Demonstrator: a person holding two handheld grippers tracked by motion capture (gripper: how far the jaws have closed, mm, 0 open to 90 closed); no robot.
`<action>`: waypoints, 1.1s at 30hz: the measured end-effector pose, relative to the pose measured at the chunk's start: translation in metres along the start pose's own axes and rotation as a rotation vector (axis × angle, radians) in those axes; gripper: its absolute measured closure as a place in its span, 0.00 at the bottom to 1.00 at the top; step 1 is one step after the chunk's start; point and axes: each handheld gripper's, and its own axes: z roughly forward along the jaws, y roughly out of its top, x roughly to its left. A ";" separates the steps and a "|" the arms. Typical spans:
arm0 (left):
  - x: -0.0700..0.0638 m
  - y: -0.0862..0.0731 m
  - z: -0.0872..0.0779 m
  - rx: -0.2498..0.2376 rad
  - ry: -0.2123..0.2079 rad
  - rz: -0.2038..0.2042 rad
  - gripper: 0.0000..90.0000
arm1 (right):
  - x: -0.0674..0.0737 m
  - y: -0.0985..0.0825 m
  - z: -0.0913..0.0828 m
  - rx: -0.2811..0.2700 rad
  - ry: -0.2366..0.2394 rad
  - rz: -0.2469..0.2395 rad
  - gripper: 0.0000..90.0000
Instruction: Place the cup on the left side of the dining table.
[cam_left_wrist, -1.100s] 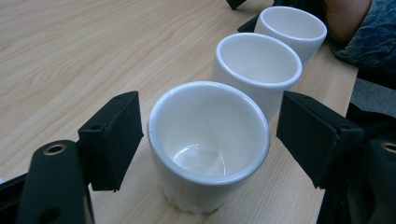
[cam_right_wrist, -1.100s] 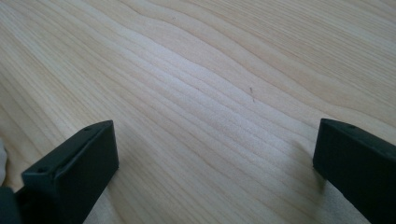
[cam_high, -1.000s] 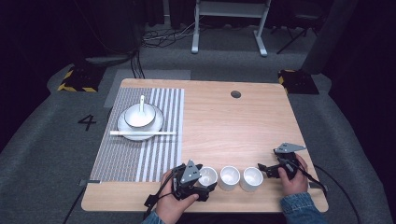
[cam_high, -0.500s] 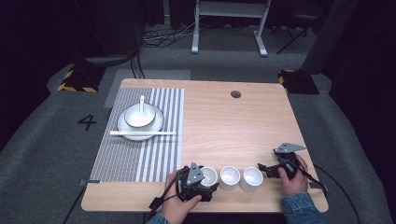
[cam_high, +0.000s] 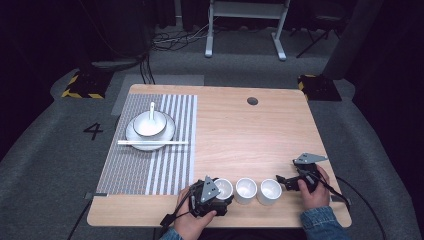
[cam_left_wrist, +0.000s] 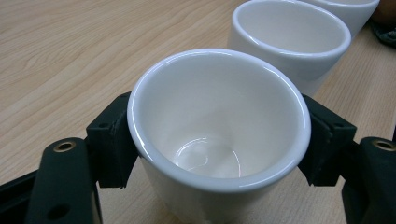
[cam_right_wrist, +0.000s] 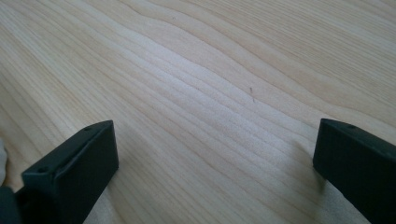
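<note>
1. Closing in over the last moment, the left tool (cam_left_wrist: 212, 140) has just been narrowing its jaws, and their pads now press both sides of the nearest white cup (cam_left_wrist: 219, 135), so it is grasped.
2. That cup (cam_high: 223, 189) stands upright on the tabletop (cam_high: 260, 135) near its front edge, at the left end of a row, just beside the middle cup (cam_high: 246, 190), with the third cup (cam_high: 270, 191) beyond that.
3. Judging by this, the grasp is made and lifting the cup is next.
4. Right of the third cup, the right tool (cam_high: 281, 180) rests released, with bare wood between its jaws.
</note>
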 end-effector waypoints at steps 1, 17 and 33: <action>0.000 0.000 0.000 0.000 0.000 0.000 0.29 | 0.000 0.000 0.000 0.000 0.000 0.000 0.00; 0.003 0.009 -0.011 0.022 0.013 -0.011 0.30 | 0.000 0.000 0.000 0.000 0.000 0.000 0.00; 0.004 0.029 -0.030 0.048 0.043 -0.001 0.29 | 0.000 0.000 0.000 0.000 -0.002 0.002 0.00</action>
